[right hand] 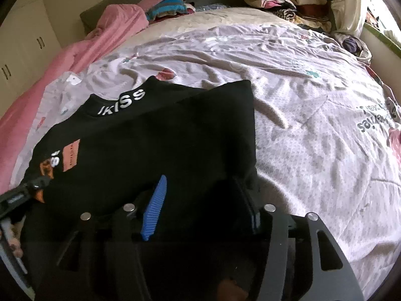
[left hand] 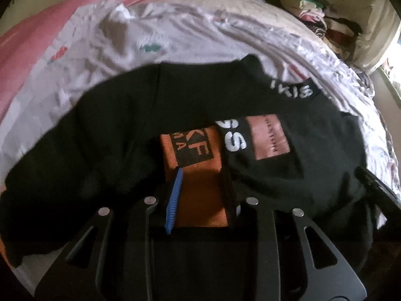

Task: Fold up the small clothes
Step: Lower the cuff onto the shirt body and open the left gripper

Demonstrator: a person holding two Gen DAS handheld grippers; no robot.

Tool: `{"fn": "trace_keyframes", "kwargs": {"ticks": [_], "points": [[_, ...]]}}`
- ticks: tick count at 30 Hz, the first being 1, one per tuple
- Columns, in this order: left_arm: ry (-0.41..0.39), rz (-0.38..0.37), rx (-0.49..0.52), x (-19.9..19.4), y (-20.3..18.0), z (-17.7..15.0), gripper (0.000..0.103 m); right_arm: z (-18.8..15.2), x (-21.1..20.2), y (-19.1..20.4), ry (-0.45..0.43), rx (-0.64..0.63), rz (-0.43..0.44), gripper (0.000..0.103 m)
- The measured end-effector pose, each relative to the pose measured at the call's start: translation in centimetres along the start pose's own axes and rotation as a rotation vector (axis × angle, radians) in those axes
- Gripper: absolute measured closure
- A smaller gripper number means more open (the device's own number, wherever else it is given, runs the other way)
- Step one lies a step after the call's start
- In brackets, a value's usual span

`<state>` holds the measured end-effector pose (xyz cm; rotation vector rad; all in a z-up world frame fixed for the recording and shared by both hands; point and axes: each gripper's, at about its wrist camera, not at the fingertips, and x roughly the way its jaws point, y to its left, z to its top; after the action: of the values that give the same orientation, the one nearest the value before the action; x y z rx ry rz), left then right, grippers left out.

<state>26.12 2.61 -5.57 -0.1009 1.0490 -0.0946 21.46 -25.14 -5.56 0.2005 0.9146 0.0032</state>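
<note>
The black shirt point(left hand: 125, 130) lies spread across the bed's pale printed sheet point(right hand: 288, 87), its collar lettered in white toward the far side and an orange printed panel point(left hand: 198, 175) showing on the part nearest me. A salmon patch point(left hand: 268, 138) sits beside white letters on the chest.

My left gripper point(left hand: 203, 195) points forward and low over the near edge of the shirt, its fingers spread apart with the orange panel showing between them; the blue ribbed pad point(left hand: 174, 200) on one finger rests against the cloth. Nothing is pinched.

My right gripper point(right hand: 200, 205) is low over the shirt's right side, angled toward the collar, fingers likewise held apart over black fabric, gripping nothing that I can see. Far left in the right wrist view, the tip of my other tool touches the shirt by the orange print.

Beyond the shirt, a pink blanket point(right hand: 82, 50) runs along the left of the bed, and stacks of folded clothes point(right hand: 288, 2) sit at the far corner.
</note>
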Motion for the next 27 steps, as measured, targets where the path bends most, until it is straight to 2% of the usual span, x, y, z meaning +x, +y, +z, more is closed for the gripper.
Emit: {"fn": "trace_keyframes", "kwargs": {"ticks": [5, 6, 8, 12, 14, 18, 20, 24, 27], "points": [[-0.02, 0.003, -0.006, -0.3, 0.0, -0.2, 0.077, -0.4, -1.0, 0.3, -0.017, -0.004, 0.01, 0.043], [-0.024, 0.002, -0.011, -0.4, 0.0, -0.3, 0.075, -0.5, -1.2, 0.4, -0.022, -0.005, 0.014, 0.043], [-0.044, -0.003, -0.022, -1.0, 0.2, -0.3, 0.066, -0.6, -1.8, 0.5, -0.034, -0.004, 0.022, 0.037], [-0.097, -0.025, -0.032, -2.7, 0.3, -0.2, 0.063, -0.7, -3.2, 1.0, -0.067, -0.01, 0.037, 0.029], [-0.12, -0.029, -0.036, -3.5, 0.5, -0.4, 0.051, -0.7, -3.9, 1.4, -0.084, -0.022, 0.046, 0.024], [-0.145, -0.019, -0.04, -4.6, 1.0, -0.9, 0.046, -0.8, -5.1, 2.3, -0.116, -0.039, 0.051, 0.017], [-0.157, -0.023, -0.048, -5.1, 1.3, -1.0, 0.036, -0.8, -5.5, 2.7, -0.123, -0.044, 0.059, 0.012], [-0.178, -0.002, -0.045, -5.8, 1.5, -1.6, 0.028, -0.9, -6.2, 3.8, -0.138, -0.059, 0.071, 0.008], [-0.2, 0.008, -0.059, -6.6, 2.0, -2.1, 0.016, -0.9, -6.7, 5.0, -0.152, -0.086, 0.084, 0.007]]}}
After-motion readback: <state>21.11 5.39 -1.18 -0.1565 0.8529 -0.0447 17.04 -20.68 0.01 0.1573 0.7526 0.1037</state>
